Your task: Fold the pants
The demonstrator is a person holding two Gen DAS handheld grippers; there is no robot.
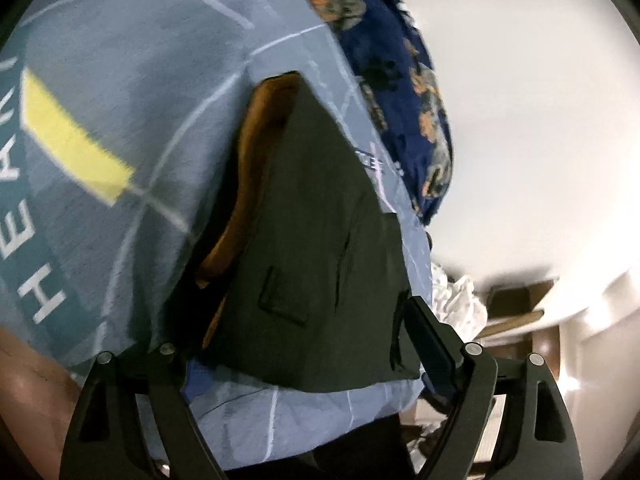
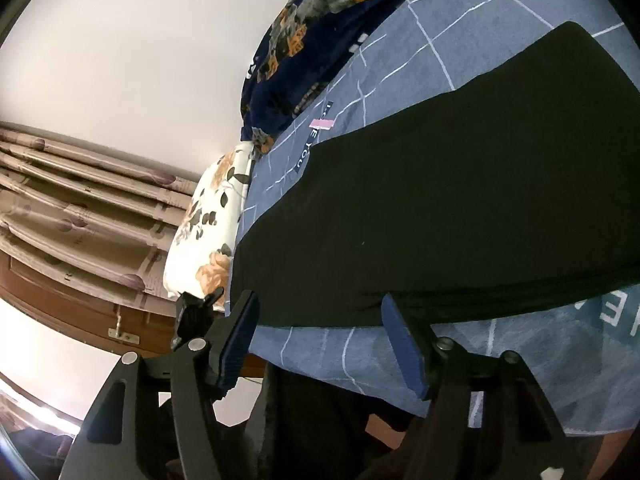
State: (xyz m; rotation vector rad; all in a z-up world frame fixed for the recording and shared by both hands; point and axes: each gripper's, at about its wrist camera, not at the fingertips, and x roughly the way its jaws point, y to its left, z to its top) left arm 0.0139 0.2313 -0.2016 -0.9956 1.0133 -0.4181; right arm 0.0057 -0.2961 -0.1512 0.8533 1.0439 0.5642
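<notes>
- Black woven cloth: the pants point(image 2: 460, 200) lie flat on the blue grid-patterned bedsheet point(image 2: 460, 32), stretched lengthwise along the bed's near edge.
- Left wrist view shows the waist end point(image 1: 320, 240): a welt pocket, a seam, and an orange-brown lining point(image 1: 244, 184) showing along one opened edge.
- Right wrist view shows the leg end, smooth, with its hem near the sheet's edge.
- Handling, my judgement: light to medium weight, soft and limp, no stiffness to hold a shape. It will drape and sag between two grip points, and the smooth face may slide over itself once doubled.
- Where to grip, my judgement: both layers at the hem corners with the right, the waistband edge with the left. A pinch of the top layer only would drag the legs apart.
- Left gripper point(image 1: 304, 344): jaws spread wide, nothing between them. The visible right finger sits at the edge of the waist end; I cannot tell whether it touches the cloth.
- Right gripper point(image 2: 320, 320): released, blue pads point(image 2: 402, 344) apart, tips just at the hem edge, no cloth pinched.
- No fold is made yet.
- Surroundings: a dark floral blanket point(image 2: 312, 40) bunched along the far side, a white floral pillow point(image 2: 208, 232) beyond the hem, patterned curtains point(image 2: 80, 200) behind.
- Risk: the near edge lies close to the mattress edge; a pull toward me could slip cloth off the bed.
</notes>
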